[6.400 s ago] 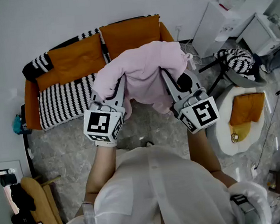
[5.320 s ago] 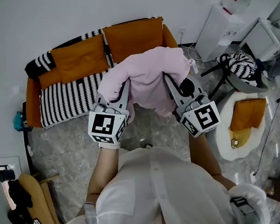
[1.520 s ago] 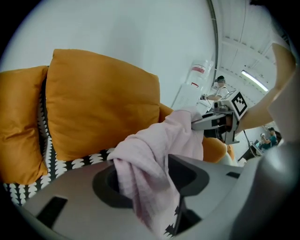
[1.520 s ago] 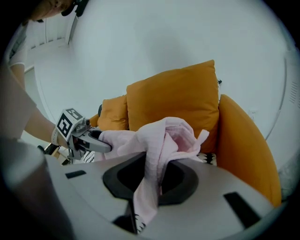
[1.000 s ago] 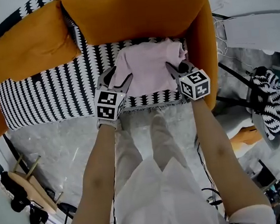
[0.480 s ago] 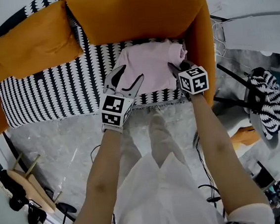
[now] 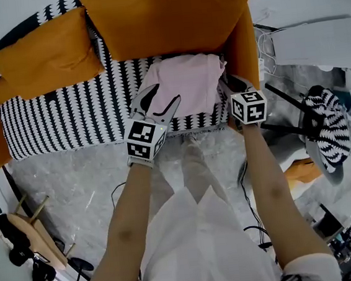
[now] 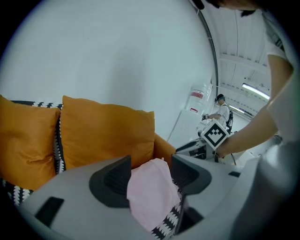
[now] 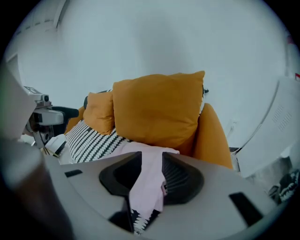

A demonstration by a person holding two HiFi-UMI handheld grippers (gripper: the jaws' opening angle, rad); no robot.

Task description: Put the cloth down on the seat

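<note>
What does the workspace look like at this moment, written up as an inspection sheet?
Surface: striped sofa seat, orange cushions behind it.
Job's things: pink cloth lying on the seat's right end.
Clutter: striped bundle on a stand at the right.
Grippers: left claw open, at the cloth's left edge; right claw opening, cloth edge between its jaws.
Cables: loose cables on the floor.
Surroundings: marbled floor, white unit.

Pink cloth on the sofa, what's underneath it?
The pink cloth lies on the black-and-white seat cover, which shows at its left and front edges. Whatever is directly beneath the cloth is covered.
</note>
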